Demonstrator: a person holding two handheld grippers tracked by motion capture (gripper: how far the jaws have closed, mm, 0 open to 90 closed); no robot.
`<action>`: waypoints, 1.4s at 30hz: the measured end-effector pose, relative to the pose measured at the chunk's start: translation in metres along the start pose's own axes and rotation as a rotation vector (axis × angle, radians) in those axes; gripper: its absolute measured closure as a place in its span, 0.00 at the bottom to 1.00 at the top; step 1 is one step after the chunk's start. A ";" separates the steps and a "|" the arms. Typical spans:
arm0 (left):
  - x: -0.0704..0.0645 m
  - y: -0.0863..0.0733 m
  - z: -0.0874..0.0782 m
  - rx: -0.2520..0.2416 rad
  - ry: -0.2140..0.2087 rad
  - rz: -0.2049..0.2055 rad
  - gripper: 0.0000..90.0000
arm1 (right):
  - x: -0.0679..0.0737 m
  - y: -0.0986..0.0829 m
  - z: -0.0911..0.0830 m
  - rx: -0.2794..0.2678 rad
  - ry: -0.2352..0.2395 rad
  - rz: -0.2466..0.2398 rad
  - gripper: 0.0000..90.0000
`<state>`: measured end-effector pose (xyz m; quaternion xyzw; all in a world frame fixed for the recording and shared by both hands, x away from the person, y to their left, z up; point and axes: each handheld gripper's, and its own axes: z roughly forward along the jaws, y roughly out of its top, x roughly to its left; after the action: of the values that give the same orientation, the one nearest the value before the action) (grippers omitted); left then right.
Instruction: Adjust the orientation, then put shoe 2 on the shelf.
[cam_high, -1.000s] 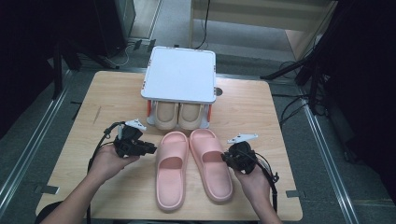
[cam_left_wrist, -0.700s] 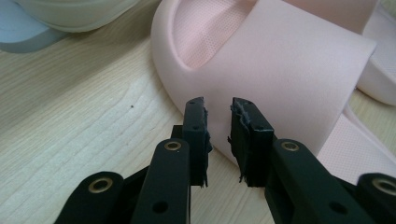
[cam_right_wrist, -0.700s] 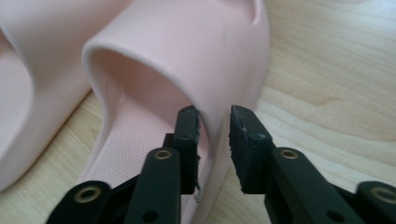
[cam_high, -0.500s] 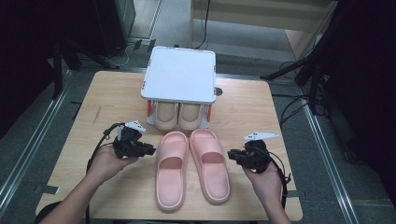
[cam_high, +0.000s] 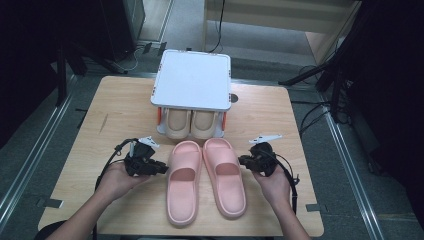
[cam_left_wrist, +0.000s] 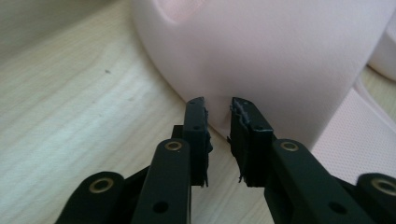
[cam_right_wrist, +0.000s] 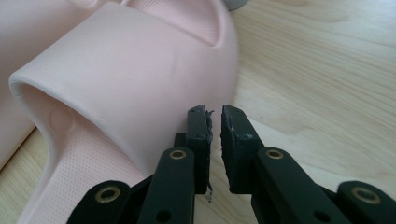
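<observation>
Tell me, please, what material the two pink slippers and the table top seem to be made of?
The pink slippers look like soft moulded foam or rubber, probably EVA: matte, seamless, with thick rounded straps and a fine dotted texture on the footbed. The table top looks like light wood or a wood-look laminate: pale grain lines run across it, with a smooth, low sheen; which of the two is unclear.

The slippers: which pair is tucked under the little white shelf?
The beige slippers sit under the white shelf, toes poking out. The pink slippers lie out on the open table, nearer the person.

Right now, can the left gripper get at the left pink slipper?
Probably yes: the left gripper sits right at the left pink slipper strap's side, jaws slightly apart, with bare table around and nothing between them.
</observation>
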<state>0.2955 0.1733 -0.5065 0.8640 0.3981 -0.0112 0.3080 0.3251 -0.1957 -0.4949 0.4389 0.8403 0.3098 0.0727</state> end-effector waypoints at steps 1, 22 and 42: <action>0.000 0.000 0.000 -0.004 -0.007 -0.007 0.86 | 0.003 0.000 0.001 0.000 -0.020 -0.016 0.93; -0.013 0.006 0.008 0.028 -0.053 0.050 0.85 | 0.003 -0.004 0.000 0.000 0.017 0.018 0.93; 0.001 0.013 -0.031 -0.152 -0.028 0.004 0.73 | 0.017 -0.007 -0.048 -0.304 0.170 -0.022 0.56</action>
<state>0.2984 0.1846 -0.4748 0.8386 0.3919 0.0077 0.3782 0.2911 -0.2068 -0.4581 0.3857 0.7918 0.4684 0.0701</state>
